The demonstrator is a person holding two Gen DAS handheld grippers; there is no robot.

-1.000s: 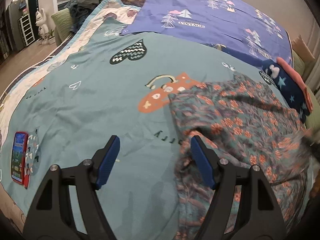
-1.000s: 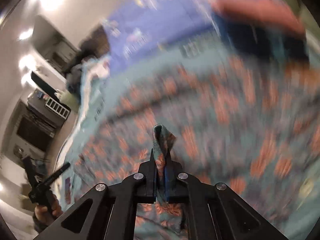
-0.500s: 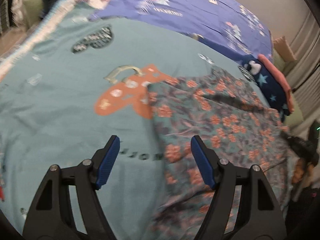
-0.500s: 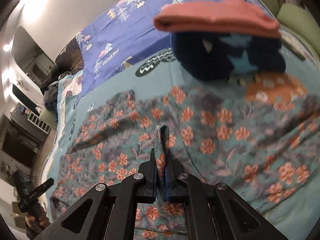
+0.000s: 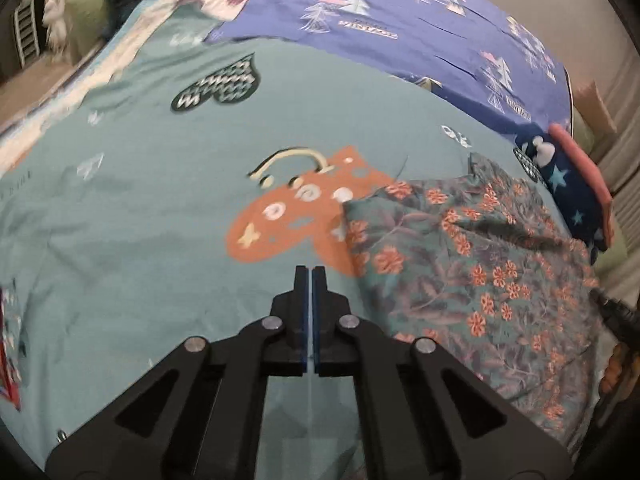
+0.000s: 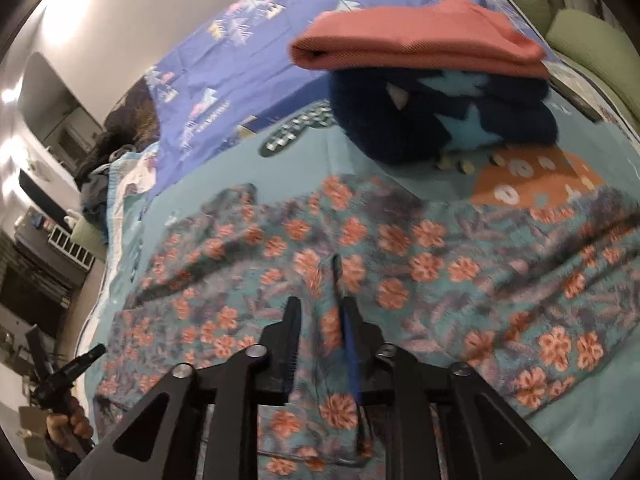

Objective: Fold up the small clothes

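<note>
Two views are given. From the left wrist, the left gripper is seen at lower centre with its jaws pressed together on nothing, having just been closing; only the teal bedspread lies beneath them. The floral garment is spread at the right of the frame, its near left edge just beside the gripper tips but apart from them. A folded stack, a pink piece on a navy star-print piece, is seen at the upper right.

From the right wrist, the right gripper is seen at lower centre with its jaws parted, having just been opening; a raised ridge of the floral garment stands between them, and whether a pad touches it cannot be told. The garment fills the middle band, its long axis running from the lower left to the right edge, one end pointing toward the stack in the upper right.

As a judgement, the ridge could be dragged along if cloth catches on a pad as the gripper is lifted, spoiling the flat lay. The fold could also be skewed if only one edge is taken.
</note>
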